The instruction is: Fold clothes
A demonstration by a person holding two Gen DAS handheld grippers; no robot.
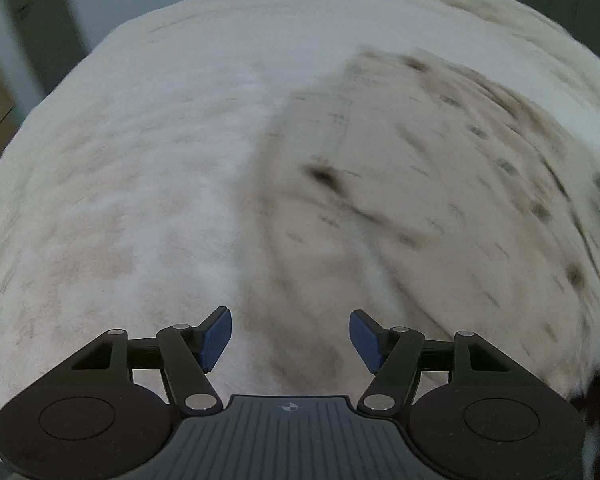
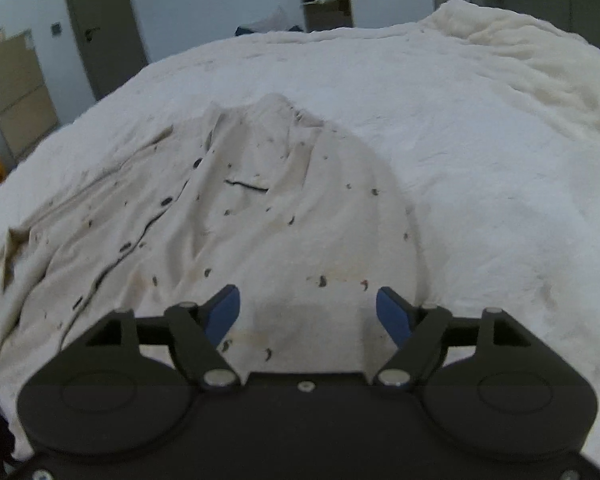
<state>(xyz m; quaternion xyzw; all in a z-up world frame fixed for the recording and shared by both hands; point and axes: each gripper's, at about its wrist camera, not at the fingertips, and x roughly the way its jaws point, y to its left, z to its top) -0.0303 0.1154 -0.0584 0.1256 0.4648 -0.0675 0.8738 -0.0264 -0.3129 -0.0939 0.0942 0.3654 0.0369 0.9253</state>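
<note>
While both my jaws stand wide and hold nothing, a cream spotted shirt [image 2: 236, 216] lies spread on the white bedcover [image 2: 480, 160].

Through the left wrist camera, my left gripper [image 1: 290, 338] hangs over the shirt's [image 1: 400, 200] blurred left edge, blue pads [image 1: 216, 338] apart. Through the right wrist camera, my right gripper [image 2: 308, 314] hovers above the shirt's near hem, its buttoned front running away to the left.

Dim, cool light; left wrist view smeared, probably by motion, right sharper, both bowed at edges.
</note>
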